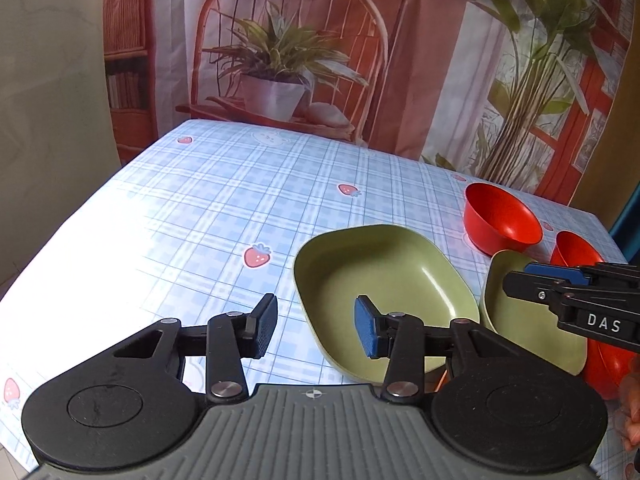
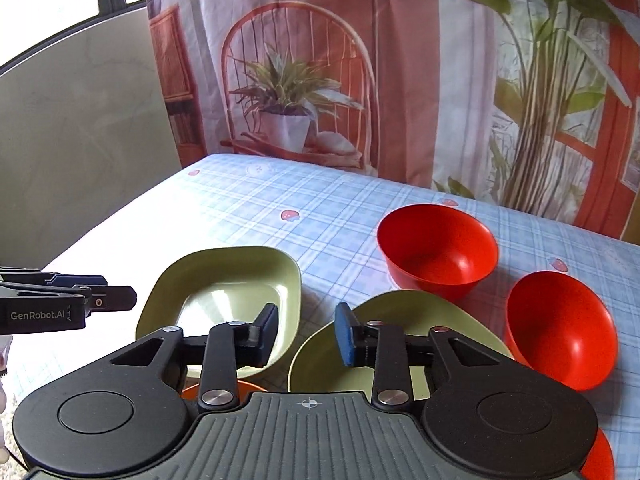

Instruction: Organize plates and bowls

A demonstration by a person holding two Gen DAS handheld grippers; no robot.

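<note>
The right gripper (image 2: pixel 306 334) is filling the bottom of the frame, its jaws standing apart with nothing between them. Behind its left finger a green plate (image 2: pixel 224 276) is lying on the checked cloth (image 2: pixel 280 200); behind its right finger a second green plate (image 2: pixel 404 312) is sitting tilted. A red bowl (image 2: pixel 438 252) is standing at center right, and another red bowl (image 2: pixel 560 332) is leaning at the right edge. The left gripper (image 2: pixel 116 298) is reaching in from the left edge, pointing toward the first plate.
</note>
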